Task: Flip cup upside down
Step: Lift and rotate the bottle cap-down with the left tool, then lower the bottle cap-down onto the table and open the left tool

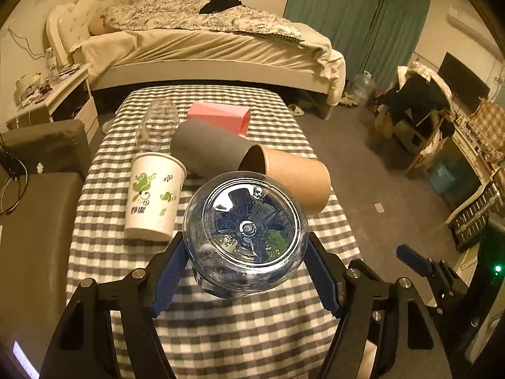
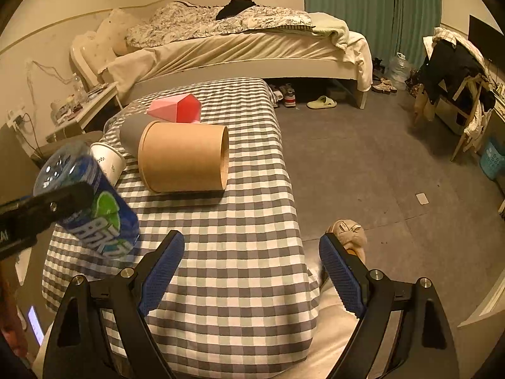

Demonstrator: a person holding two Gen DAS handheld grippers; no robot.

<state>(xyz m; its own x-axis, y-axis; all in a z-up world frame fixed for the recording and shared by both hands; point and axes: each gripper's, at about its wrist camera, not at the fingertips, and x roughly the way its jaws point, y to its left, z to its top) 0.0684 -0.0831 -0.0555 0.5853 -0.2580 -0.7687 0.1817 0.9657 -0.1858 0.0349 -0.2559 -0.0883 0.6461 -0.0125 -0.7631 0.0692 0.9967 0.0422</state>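
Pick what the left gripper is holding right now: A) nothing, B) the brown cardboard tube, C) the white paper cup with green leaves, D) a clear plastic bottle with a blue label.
D: the left gripper has its blue pads clamped on the clear plastic bottle, whose blue label shows in the right wrist view, while the white paper cup stands upright on the table.

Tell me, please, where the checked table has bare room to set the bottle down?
The near end of the checked table is bare, in front of the brown cardboard tube. The far half is crowded: white paper cup, grey tube, pink box.
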